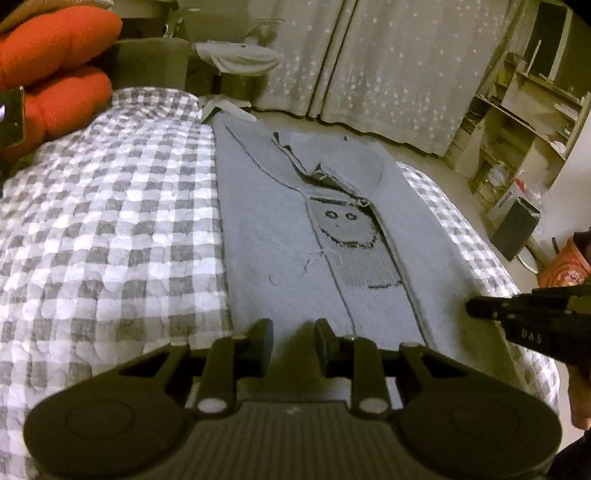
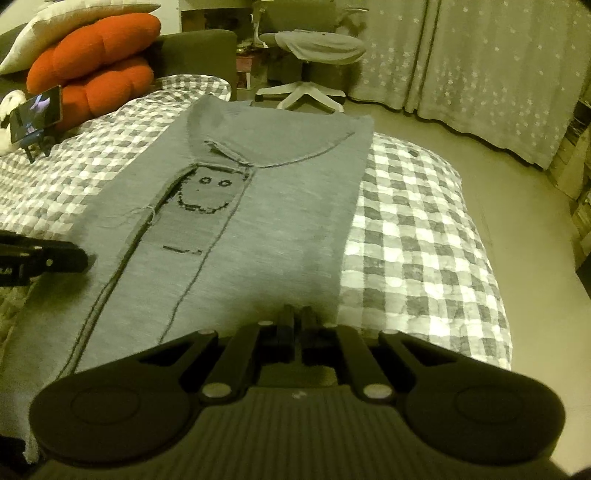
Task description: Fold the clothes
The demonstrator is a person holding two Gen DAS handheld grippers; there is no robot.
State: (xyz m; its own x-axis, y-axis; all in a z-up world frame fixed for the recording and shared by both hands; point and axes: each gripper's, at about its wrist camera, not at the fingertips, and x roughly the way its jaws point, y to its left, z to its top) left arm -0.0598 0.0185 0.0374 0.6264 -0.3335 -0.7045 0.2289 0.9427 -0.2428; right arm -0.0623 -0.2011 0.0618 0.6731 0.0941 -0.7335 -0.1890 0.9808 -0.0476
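the left gripper (image 1: 293,326) stands partly open, with a narrow gap between its two fingers (image 1: 264,332). grey knit shows in the gap; whether the pads press on it cannot be told. it sits at the near edge of the sweater (image 1: 266,229), left of the dark seam line.

the right gripper (image 2: 294,319) has its jaws drawn together, fingers (image 2: 285,321) almost touching, at the near right edge of the sweater. whether cloth is pinched between them cannot be told.

one sweater, grey, lies flat along the bed (image 2: 413,236), both sides folded inward over the middle. one knitted smiley face (image 2: 203,195) shows in the strip between the two folded edges.

count, left to right in the right wrist view: one phone (image 2: 37,114) on a stand, two orange cushions (image 2: 99,62), one pale pillow (image 2: 74,22) on top of them, one sweater, one office chair (image 2: 314,55), one starred curtain (image 2: 480,70).
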